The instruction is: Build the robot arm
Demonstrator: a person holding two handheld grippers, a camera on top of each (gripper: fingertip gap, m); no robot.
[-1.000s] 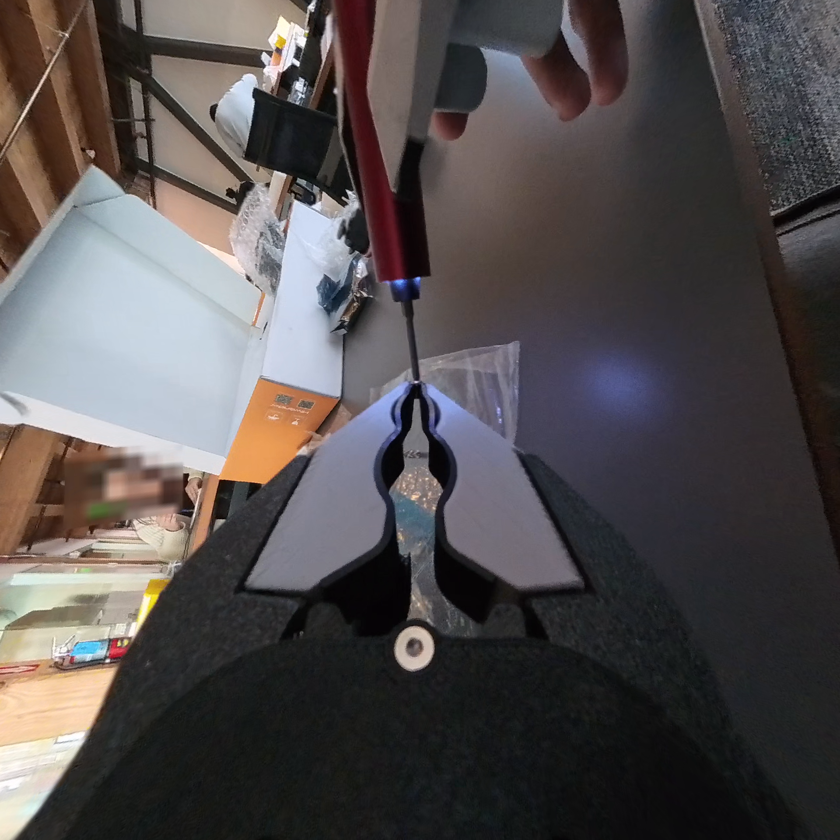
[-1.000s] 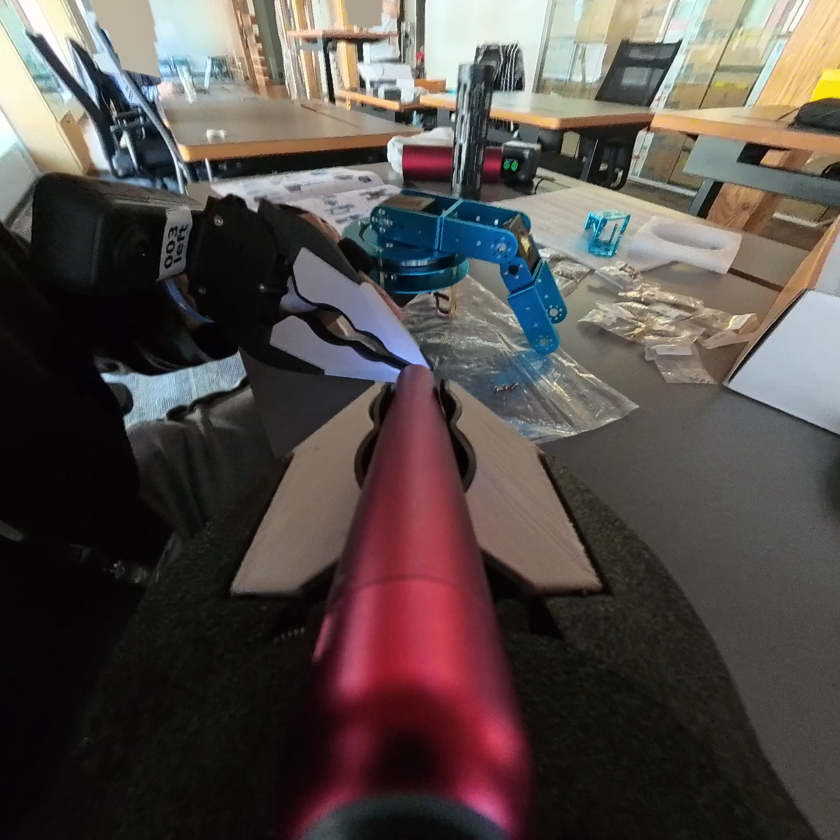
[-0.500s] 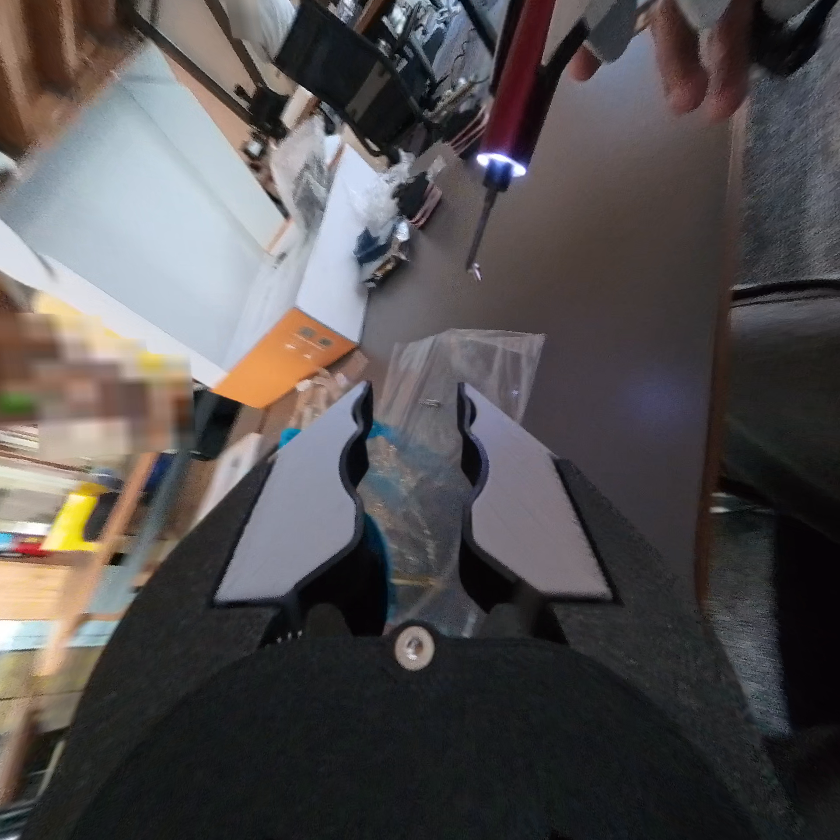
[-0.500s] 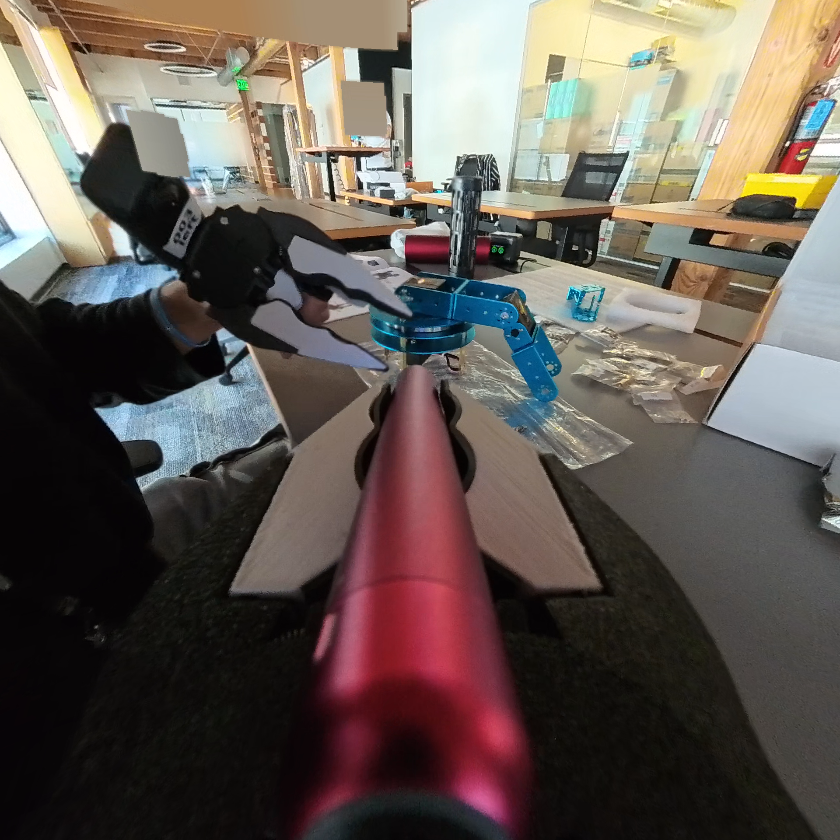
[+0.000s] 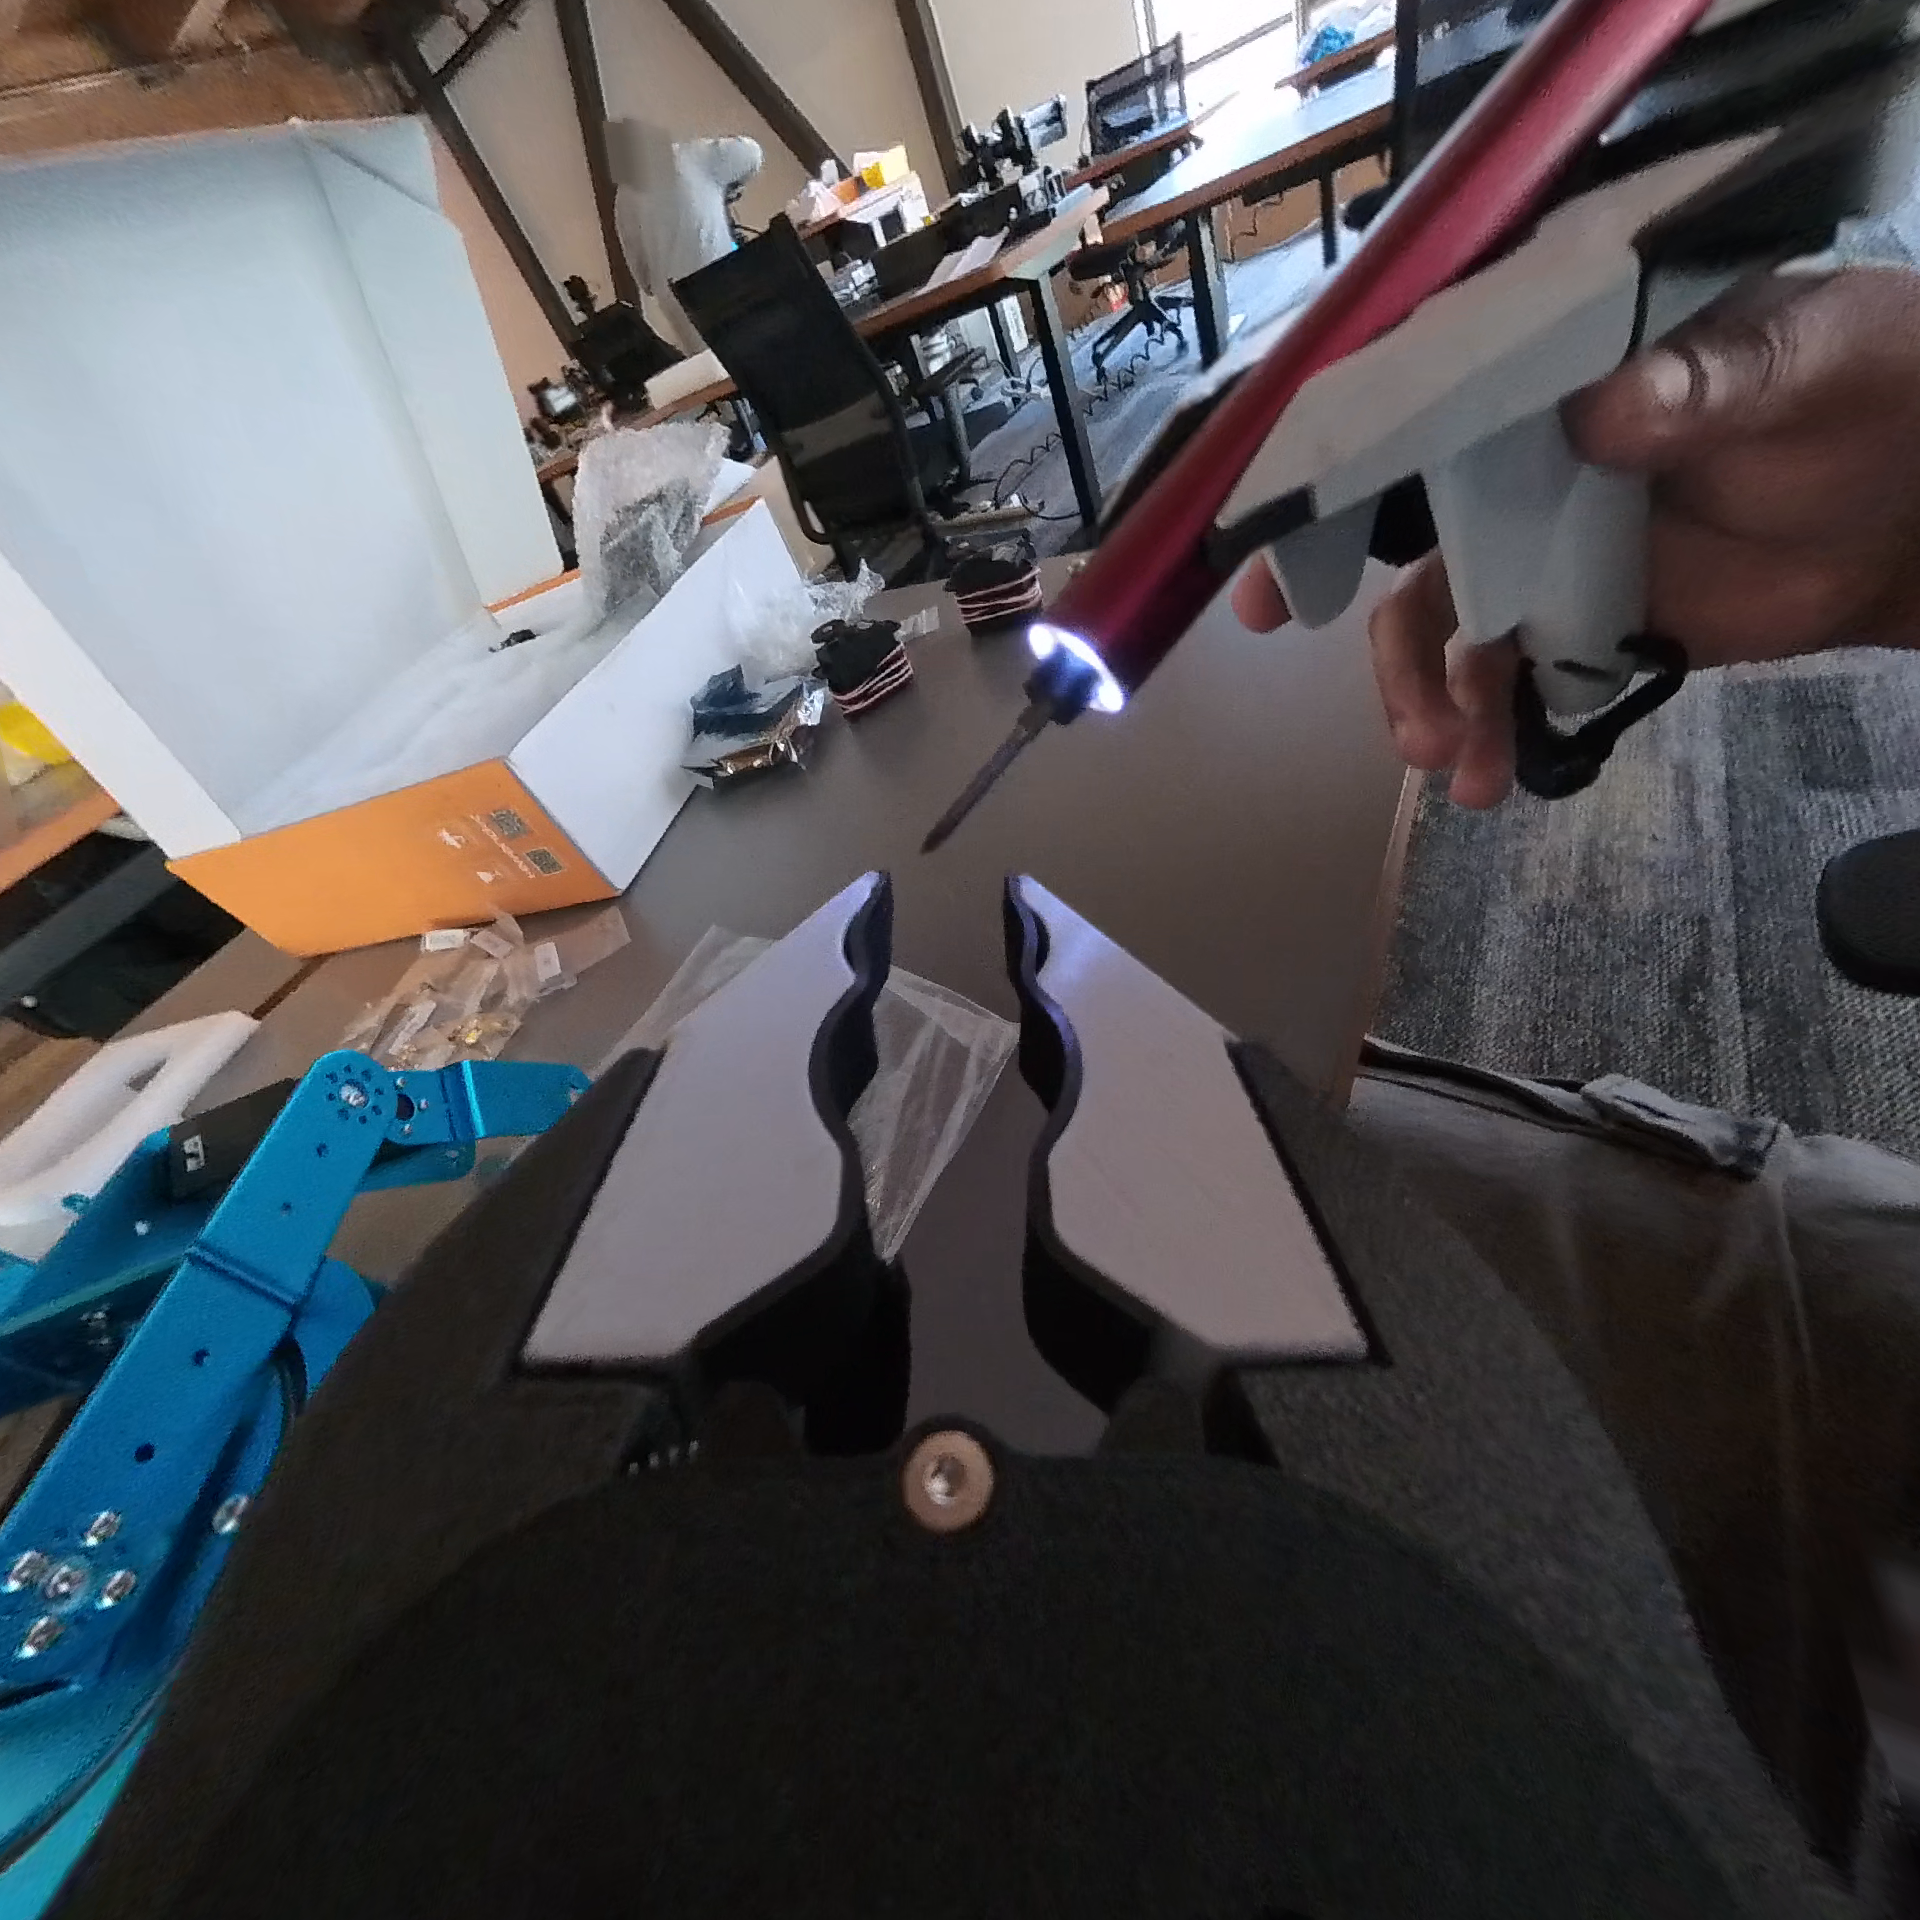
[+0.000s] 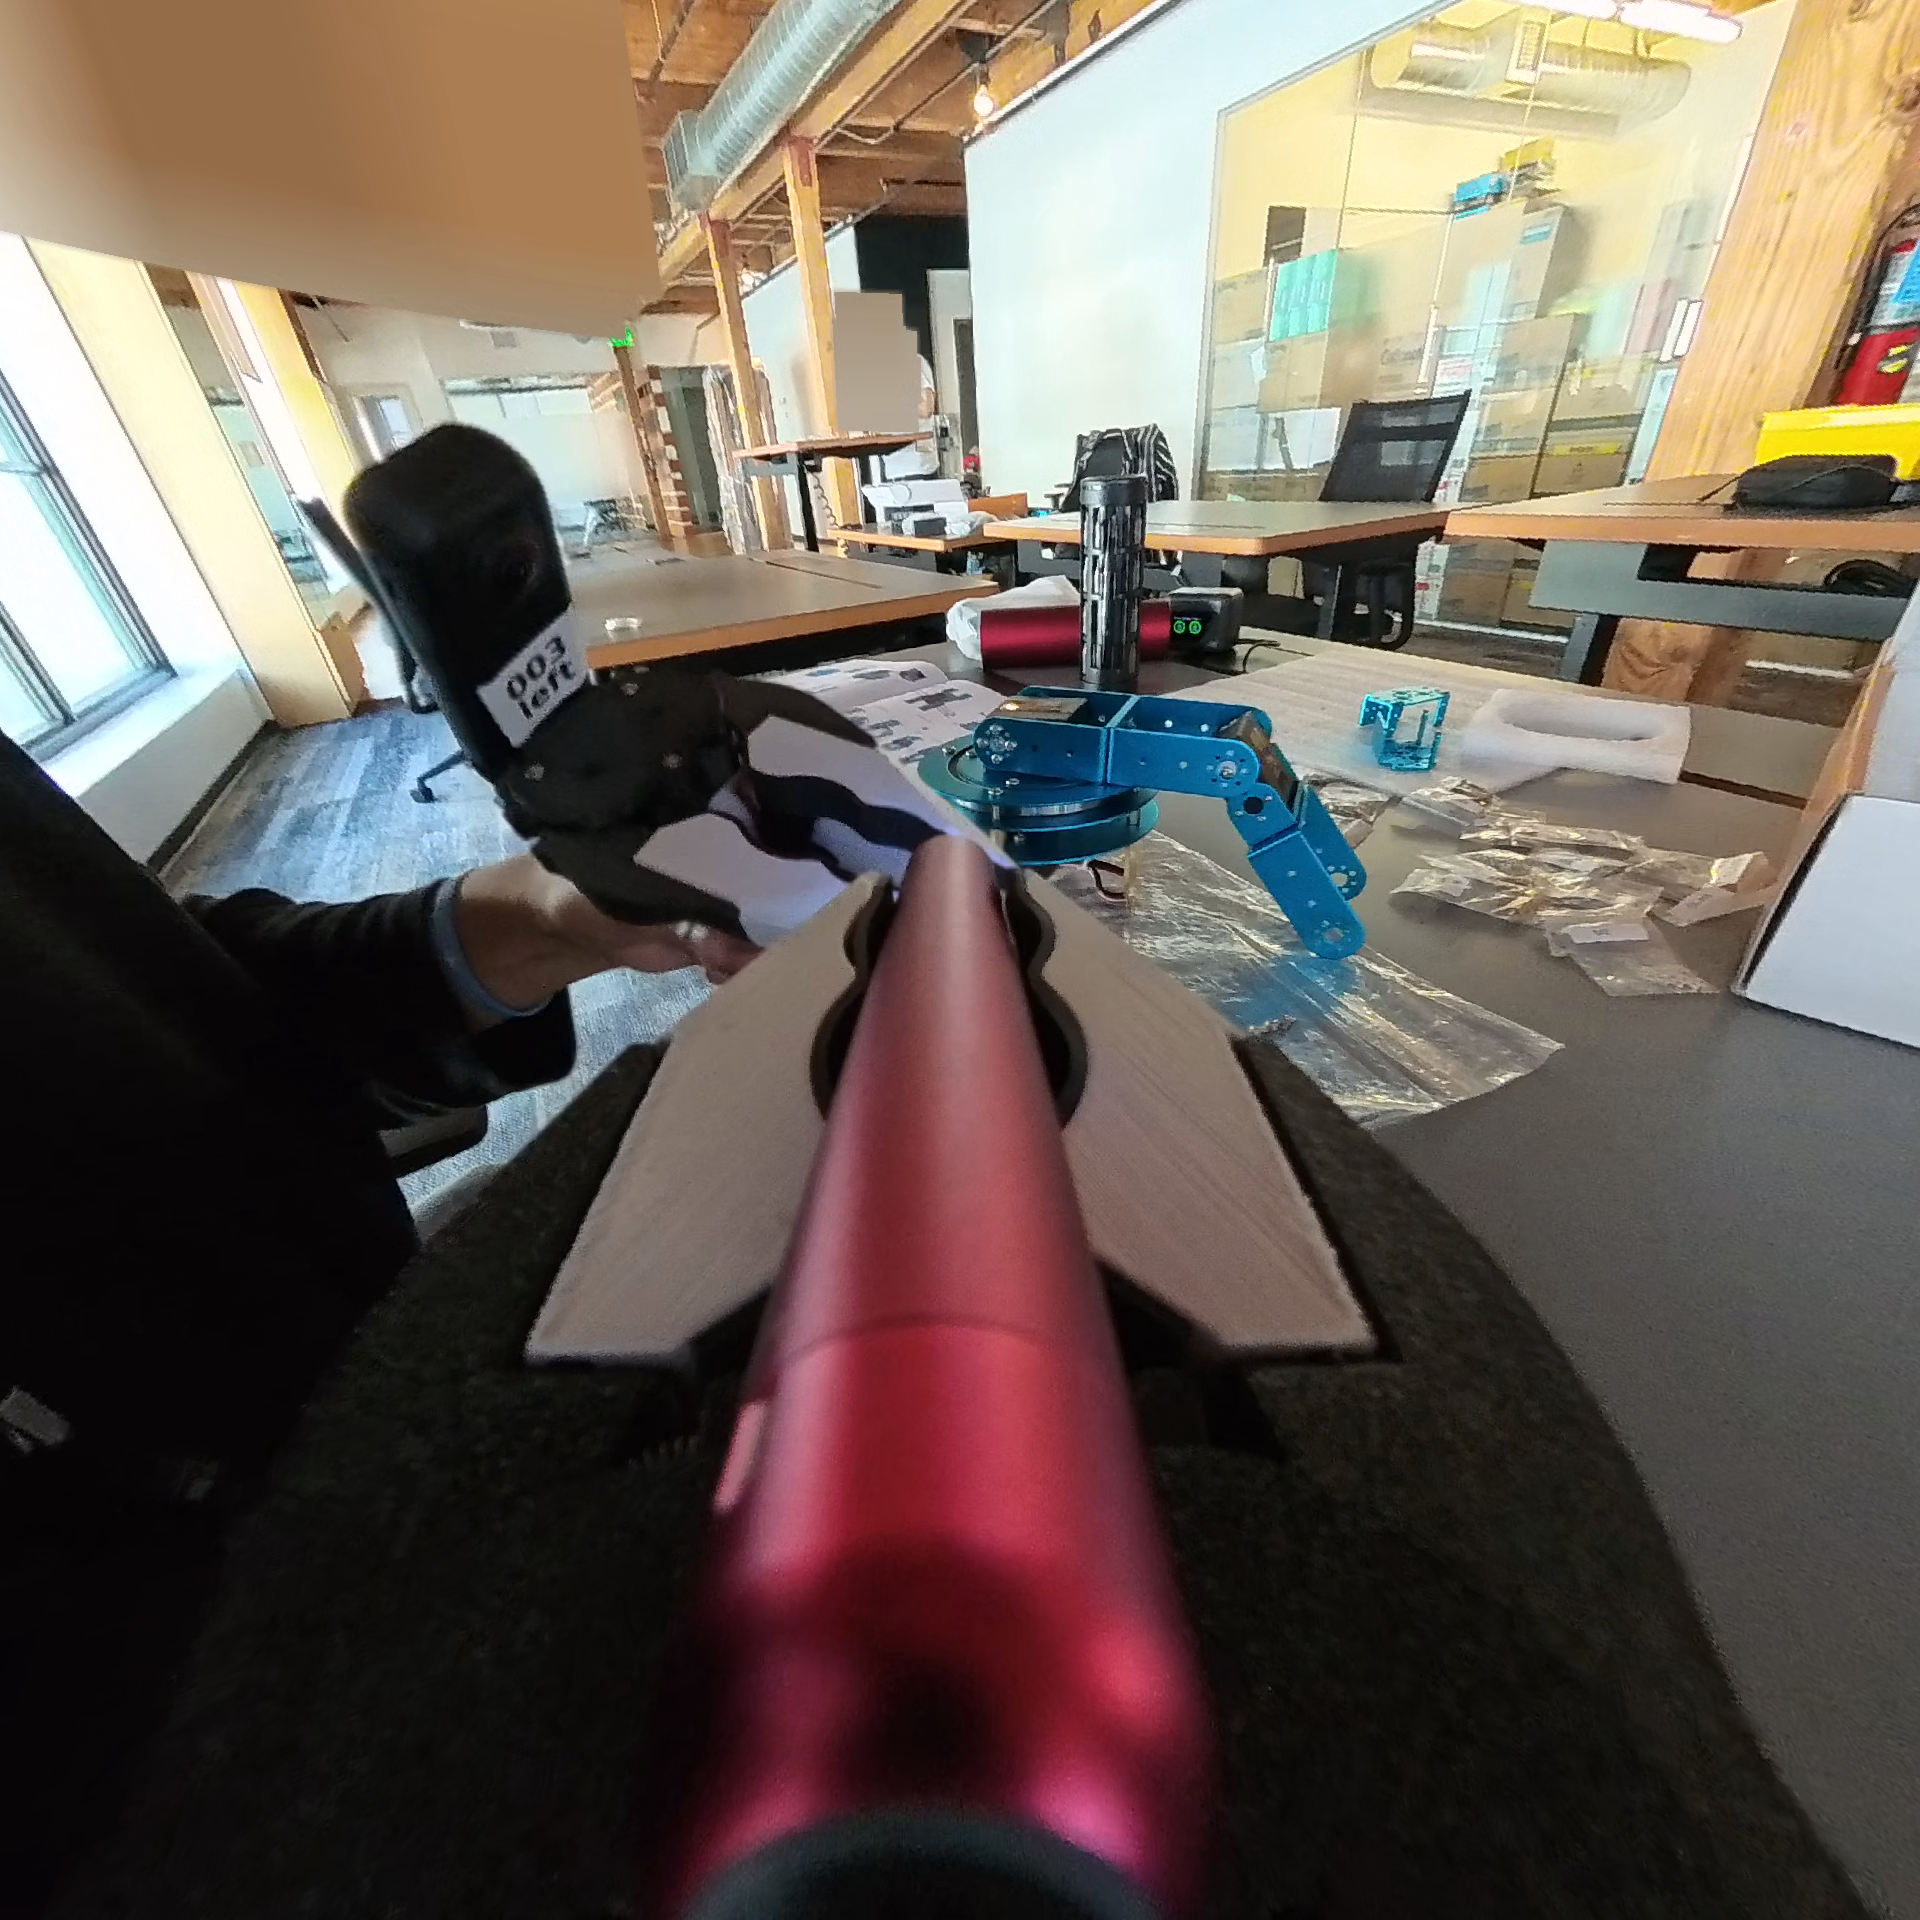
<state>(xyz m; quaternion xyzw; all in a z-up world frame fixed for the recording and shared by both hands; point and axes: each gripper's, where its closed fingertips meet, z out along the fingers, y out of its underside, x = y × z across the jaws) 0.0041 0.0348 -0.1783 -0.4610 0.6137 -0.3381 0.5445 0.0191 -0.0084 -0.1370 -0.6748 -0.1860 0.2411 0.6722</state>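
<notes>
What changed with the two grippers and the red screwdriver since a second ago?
The left gripper let go of the screwdriver's bit, opened, and pulled away; the bit tip now hangs in the air just beyond it. The right gripper stayed shut on the red electric screwdriver, its light on. The blue robot arm stayed put.

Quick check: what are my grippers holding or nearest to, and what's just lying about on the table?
In hand or near: right gripper shut on red screwdriver; left gripper open, empty, over clear plastic bag, beside blue robot arm.
Lying about: orange-and-white box, small parts bags, black servos, white foam.
</notes>
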